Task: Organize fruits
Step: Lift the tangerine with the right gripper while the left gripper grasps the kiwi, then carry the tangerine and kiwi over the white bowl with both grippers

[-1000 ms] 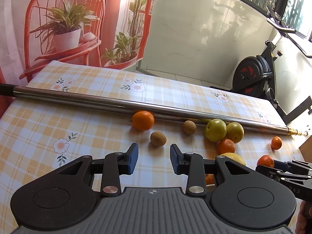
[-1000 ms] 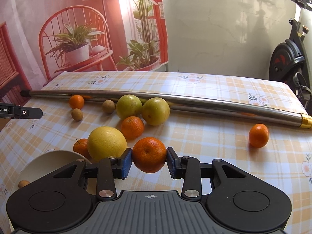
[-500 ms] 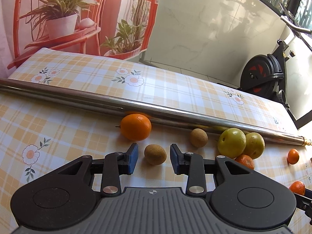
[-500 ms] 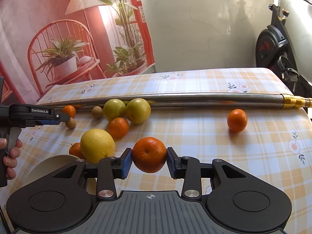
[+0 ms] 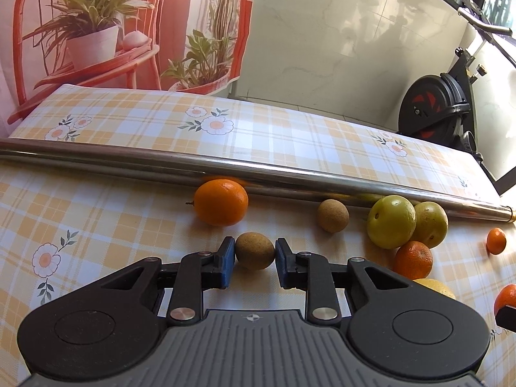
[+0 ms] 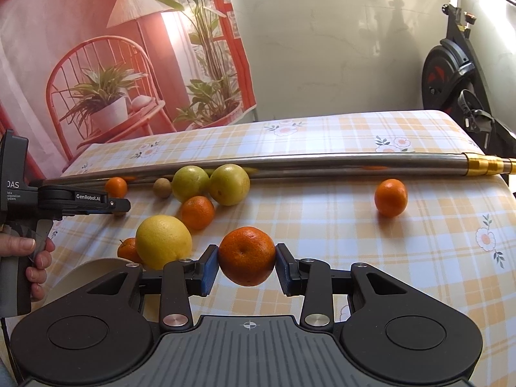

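Observation:
My left gripper [image 5: 251, 259] is open, its blue pads on either side of a small brown fruit [image 5: 254, 254] that lies on the checked tablecloth. An orange [image 5: 221, 202] and a second brown fruit [image 5: 332, 215] lie just beyond it. My right gripper [image 6: 247, 266] is shut on an orange [image 6: 247, 255] and holds it above the cloth. In the right wrist view the left gripper [image 6: 80, 199] shows at the left, by two green fruits [image 6: 209, 184], a yellow citrus [image 6: 163, 241] and small oranges [image 6: 197, 212].
A long steel pole [image 5: 245, 169] lies across the table behind the fruit. A pale bowl [image 6: 93, 274] sits at the near left in the right wrist view. A lone orange [image 6: 391, 197] lies to the right. An exercise bike [image 6: 451, 71] stands past the table's right edge.
My left gripper moved forward until the brown fruit sits between its open pads. My right gripper, still holding the orange, swung a little to the right and rose.

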Action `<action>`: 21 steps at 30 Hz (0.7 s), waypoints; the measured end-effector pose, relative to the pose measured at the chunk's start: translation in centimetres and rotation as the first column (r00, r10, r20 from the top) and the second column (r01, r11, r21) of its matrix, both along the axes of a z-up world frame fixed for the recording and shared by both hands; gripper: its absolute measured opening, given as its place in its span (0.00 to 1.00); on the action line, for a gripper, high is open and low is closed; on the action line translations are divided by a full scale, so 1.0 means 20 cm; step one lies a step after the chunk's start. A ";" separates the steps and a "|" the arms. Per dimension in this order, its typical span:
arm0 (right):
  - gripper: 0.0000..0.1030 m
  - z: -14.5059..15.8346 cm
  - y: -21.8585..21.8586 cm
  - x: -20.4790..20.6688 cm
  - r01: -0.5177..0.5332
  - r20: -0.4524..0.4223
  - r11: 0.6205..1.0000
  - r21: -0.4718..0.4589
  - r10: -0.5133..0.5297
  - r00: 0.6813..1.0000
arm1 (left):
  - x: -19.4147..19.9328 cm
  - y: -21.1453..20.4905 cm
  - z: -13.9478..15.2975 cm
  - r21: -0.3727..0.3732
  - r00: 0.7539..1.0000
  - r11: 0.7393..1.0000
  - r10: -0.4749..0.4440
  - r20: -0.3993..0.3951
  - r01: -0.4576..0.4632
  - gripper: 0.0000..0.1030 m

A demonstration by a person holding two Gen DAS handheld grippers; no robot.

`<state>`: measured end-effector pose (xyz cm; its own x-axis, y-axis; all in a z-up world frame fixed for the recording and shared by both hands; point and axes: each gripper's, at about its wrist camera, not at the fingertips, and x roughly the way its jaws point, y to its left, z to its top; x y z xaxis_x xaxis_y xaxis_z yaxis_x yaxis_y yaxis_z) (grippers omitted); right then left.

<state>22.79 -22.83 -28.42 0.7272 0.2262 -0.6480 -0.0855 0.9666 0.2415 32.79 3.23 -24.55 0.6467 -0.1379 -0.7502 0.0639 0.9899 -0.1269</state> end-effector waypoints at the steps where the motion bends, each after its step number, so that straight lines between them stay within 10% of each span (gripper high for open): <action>1: 0.34 0.00 0.00 0.00 0.000 0.000 1.000 0.001 0.000 1.000 | -0.01 0.00 0.01 0.003 1.000 1.000 -0.005 0.004 0.005 0.28; 21: 0.34 0.07 0.14 -0.15 -0.068 0.007 0.998 0.003 0.068 0.998 | -0.54 0.04 0.21 0.023 0.981 0.984 -0.180 0.072 0.179 0.28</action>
